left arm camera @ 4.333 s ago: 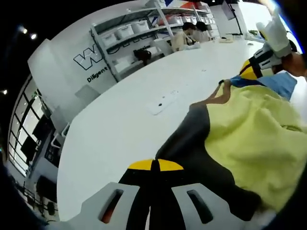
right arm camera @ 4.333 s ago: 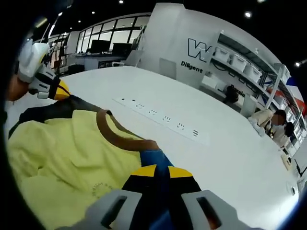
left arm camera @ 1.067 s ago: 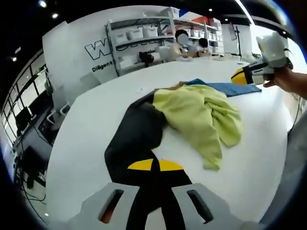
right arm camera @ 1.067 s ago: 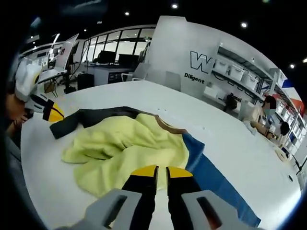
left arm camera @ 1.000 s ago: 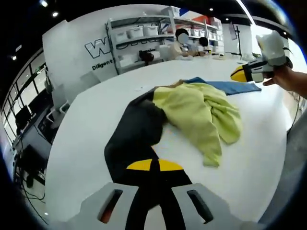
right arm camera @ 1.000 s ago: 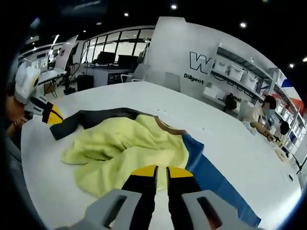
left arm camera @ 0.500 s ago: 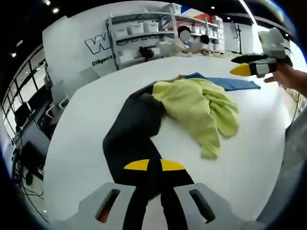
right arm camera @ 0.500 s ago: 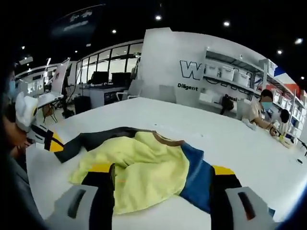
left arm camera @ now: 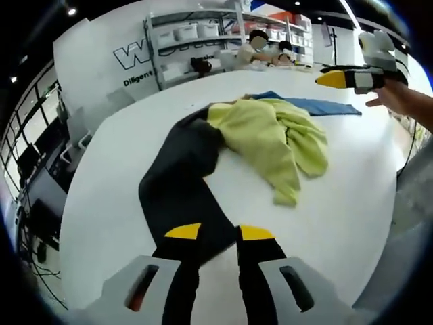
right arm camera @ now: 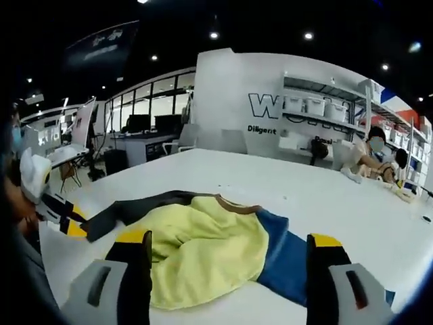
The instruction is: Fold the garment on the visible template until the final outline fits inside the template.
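Note:
The garment lies crumpled on the white table [left arm camera: 122, 183]: a yellow body [left arm camera: 260, 132], a long black sleeve [left arm camera: 179, 183] and a blue sleeve [left arm camera: 318, 105]. My left gripper [left arm camera: 220, 232] is open, and the black sleeve's end lies between its jaws. My right gripper [left arm camera: 345, 78] hovers above the blue sleeve's far end, held by a hand. In the right gripper view the right gripper [right arm camera: 229, 240] stands wide open above the yellow body [right arm camera: 203, 250] and blue sleeve [right arm camera: 287, 261]. A brown collar [right arm camera: 237, 203] shows. The left gripper [right arm camera: 71, 227] sits at the black sleeve [right arm camera: 135, 206].
Shelves with white bins [left arm camera: 196, 34] stand past the table's far side, where people sit [left arm camera: 257, 51]. A lettered wall [right arm camera: 270, 108] and desks with monitors [right arm camera: 135, 125] are in the background. The table's near edge runs by the person's body [left arm camera: 413, 203].
Both grippers have opened: the right one let go of the blue sleeve and lifted, the left one parted over the black sleeve. The garment has settled on the table.

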Available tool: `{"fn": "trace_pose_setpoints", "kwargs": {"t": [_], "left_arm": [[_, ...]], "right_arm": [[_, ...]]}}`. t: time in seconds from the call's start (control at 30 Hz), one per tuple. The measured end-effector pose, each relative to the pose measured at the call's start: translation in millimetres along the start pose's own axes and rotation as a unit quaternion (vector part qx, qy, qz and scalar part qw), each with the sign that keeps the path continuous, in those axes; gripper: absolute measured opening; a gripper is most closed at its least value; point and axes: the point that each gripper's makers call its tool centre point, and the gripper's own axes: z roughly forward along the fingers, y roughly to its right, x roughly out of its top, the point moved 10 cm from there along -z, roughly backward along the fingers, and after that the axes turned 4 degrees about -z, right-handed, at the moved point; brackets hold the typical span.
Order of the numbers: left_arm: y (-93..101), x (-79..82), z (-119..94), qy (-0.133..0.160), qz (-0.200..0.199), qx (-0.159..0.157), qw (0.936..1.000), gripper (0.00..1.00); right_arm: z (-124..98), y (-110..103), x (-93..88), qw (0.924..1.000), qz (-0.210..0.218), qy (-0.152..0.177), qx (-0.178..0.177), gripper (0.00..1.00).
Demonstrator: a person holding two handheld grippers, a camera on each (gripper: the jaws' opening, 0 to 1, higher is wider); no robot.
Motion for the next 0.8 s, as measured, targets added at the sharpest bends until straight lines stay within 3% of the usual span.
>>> {"fn": "trace_pose_setpoints", "kwargs": {"t": [0.07,0.33,0.57,0.73,0.8], "left_arm": [[2.1,-2.9,2,-0.010,-0.004,-0.004,0.9999,0.28],[4.2,-3.3,7,-0.017,0.020,-0.007,0.9996,0.24],[5.4,-7.0,15,-0.027,0.020,-0.016,0.9993,0.27],[2.3,-6.8,15,-0.026,0.013,-0.017,0.9994,0.24],[0.9,-7.8,14,-0.028,0.011,-0.016,0.9994,0.18]], "right_arm": [[0,0,0.4,1.0000,-0.001,0.001,0.001,0.95],[-1,1,0.6,1.0000,-0.003,0.001,0.000,0.92],[-2,2,1.2,1.0000,-0.005,0.002,-0.002,0.90],[-2,2,1.1,1.0000,-0.006,0.002,-0.003,0.89],[-2,3,1.0,1.0000,-0.006,0.002,-0.004,0.89]]}}
